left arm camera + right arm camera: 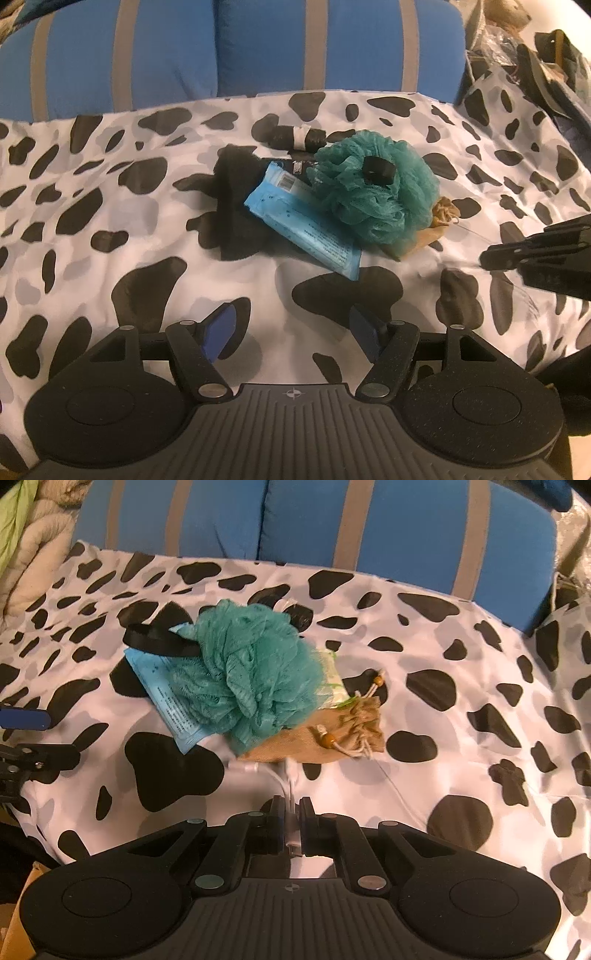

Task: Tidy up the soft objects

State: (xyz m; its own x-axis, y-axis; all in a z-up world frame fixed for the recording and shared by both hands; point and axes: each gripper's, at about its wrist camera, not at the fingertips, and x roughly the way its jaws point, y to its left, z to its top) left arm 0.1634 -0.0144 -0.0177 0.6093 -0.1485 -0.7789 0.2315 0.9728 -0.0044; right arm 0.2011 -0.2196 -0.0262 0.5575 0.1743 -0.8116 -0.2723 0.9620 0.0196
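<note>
**Soft objects gathered in one heap on a spotted cover; right claw pinching a white cord**

Both wrist views show a cow-print cover with blue striped cushions behind it. The surface under the cover cannot be identified.

Near the middle of the cover lies a heap of soft things. A teal pouf sits on top, with a black strap running from its far-left side. Under the pouf is a blue pack, which in turn overlaps a black cloth. A burlap bag with beaded drawstrings touches the pouf's near-right edge, and a pale green item, too covered to name, shows between pouf and bag. A dark roll with a white band lies just behind the heap.

Progress, as a judgement: the items are already collected into a single group, so the gathering appears largely done. The heap is loose and overlapping, so tidying or moving it may remain. No container is in view.

The right claw is pressed nearly together on a thin white cord, which leads away toward the near edge of the bag; a finer thread trails to the right. What the cord belongs to cannot be told.

The left claw is spread, its blue pads apart with nothing between them, hovering over the cover on the near side of the heap.
</note>
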